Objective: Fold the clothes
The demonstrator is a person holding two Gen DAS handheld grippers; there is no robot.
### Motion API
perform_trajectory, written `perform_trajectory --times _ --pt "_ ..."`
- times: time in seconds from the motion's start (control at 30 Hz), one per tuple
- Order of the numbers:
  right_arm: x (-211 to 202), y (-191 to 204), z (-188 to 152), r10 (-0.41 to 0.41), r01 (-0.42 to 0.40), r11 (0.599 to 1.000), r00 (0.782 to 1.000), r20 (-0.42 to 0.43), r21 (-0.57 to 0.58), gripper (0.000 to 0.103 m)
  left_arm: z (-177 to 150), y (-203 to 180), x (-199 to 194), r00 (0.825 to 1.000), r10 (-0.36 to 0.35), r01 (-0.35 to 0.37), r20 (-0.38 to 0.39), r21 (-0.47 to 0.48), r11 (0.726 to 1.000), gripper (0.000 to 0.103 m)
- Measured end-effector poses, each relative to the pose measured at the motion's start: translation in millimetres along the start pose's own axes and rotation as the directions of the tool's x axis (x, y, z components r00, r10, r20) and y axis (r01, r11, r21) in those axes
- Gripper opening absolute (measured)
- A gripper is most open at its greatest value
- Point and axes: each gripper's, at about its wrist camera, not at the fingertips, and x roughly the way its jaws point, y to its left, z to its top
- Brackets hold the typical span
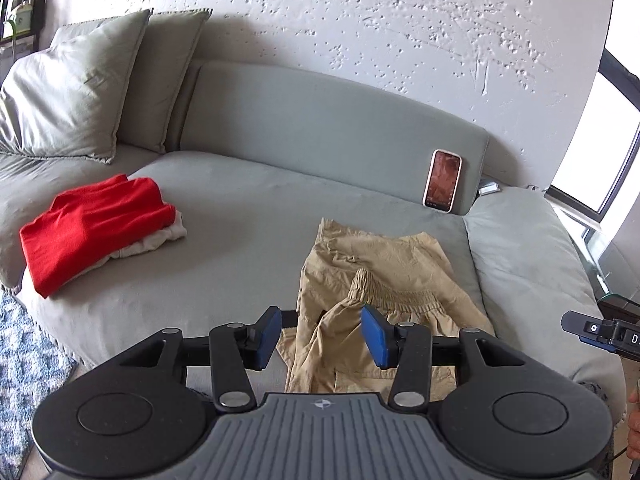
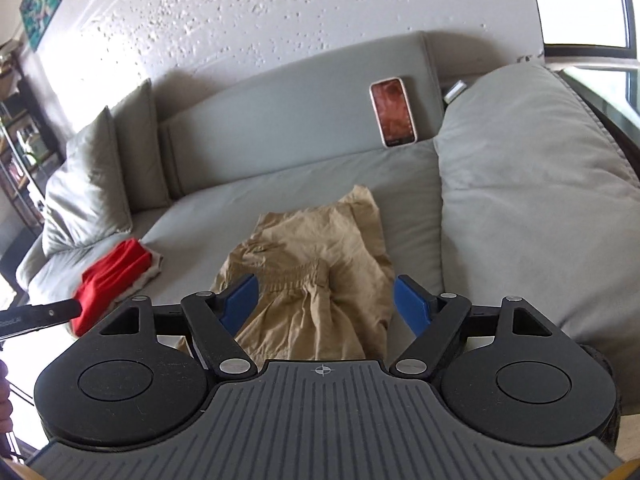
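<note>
Khaki shorts (image 1: 376,280) lie crumpled on the grey sofa (image 1: 240,208), toward its right side, with the gathered elastic waistband (image 1: 394,294) bunched up on top and one leg trailing toward the front edge of the seat. Both claws hang above them, angled down at the fabric. The left gripper (image 1: 322,334) has its blue pads (image 1: 268,334) parted with nothing pinched between them; the cloth shows through the gap below, not touched by either pad. The right gripper (image 2: 326,306) stands wider, its jaws spread well apart to either side of the waistband, and it too holds nothing. Over on the left part of the seat sits a folded red garment (image 1: 92,228) resting on a pale cloth (image 1: 160,240), well apart from the shorts. Two grey pillows (image 1: 76,92) lean at the far left end against the backrest. A phone (image 1: 442,180) in a light case stands propped upright against the back cushion, behind the shorts and to their right. A big soft cushion (image 2: 532,200) makes up the right end of the sofa, just beside the shorts. Behind everything runs a rough white wall (image 1: 360,20), with a bright window (image 1: 600,152) at the right and a blue patterned rug (image 1: 24,360) on the floor at the left.
</note>
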Motion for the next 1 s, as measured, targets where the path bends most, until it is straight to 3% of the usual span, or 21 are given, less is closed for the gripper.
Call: perform_trajectory --times 0.2,0.27,0.3,0.33,0.37,0.43,0.57,0.7,0.83,0.87,1.0 --pt "30 16 -28 0.058 -0.064 0.99 0.997 -0.054 -0.125 0.081 -39 -16 42 0.997 -0.079 0.079 0.002 0.03 0.996 0.046" --pt "38 22 -46 0.107 -0.114 0.975 0.993 -0.048 -0.192 0.062 -54 -21 51 0.996 -0.085 0.085 0.003 0.027 0.996 0.045" --pt "43 23 -56 0.114 -0.121 0.969 0.992 -0.047 -0.214 0.038 -59 -23 54 0.996 -0.087 0.087 0.001 0.029 0.996 0.045" --pt "48 24 -65 0.106 -0.118 0.967 0.992 -0.064 -0.227 0.02 -63 -23 56 0.996 -0.089 0.089 -0.005 0.038 0.995 0.044" --pt "51 23 -71 0.103 -0.12 0.964 0.991 -0.084 -0.236 0.016 -65 -24 58 0.996 -0.085 0.086 -0.009 0.05 0.995 0.044" --pt "54 20 -81 0.097 -0.12 0.957 0.99 -0.098 -0.262 0.015 -63 -27 59 0.998 -0.069 0.069 0.001 0.082 0.994 0.042" --pt "55 21 -87 0.017 -0.028 0.92 0.999 -0.032 -0.391 0.021 -53 -36 71 0.998 -0.062 0.06 0.015 0.134 0.989 0.042" --pt "59 23 -81 0.031 -0.03 0.899 1.0 -0.004 -0.438 0.023 -56 -43 104 0.999 0.008 0.003 -0.053 0.204 0.979 0.041" --pt "97 21 -92 -0.038 -0.005 0.884 0.996 -0.082 -0.467 0.029 -73 -34 140 0.985 0.1 -0.066 -0.144 0.222 0.973 0.042" --pt "111 19 -97 -0.073 -0.003 0.879 0.987 -0.141 -0.477 0.029 -77 -34 143 0.984 0.103 -0.068 -0.142 0.233 0.97 0.042" --pt "118 19 -88 -0.098 -0.001 0.897 0.975 -0.2 -0.441 0.031 -67 -29 137 0.98 0.094 -0.057 -0.176 0.204 0.977 0.038"
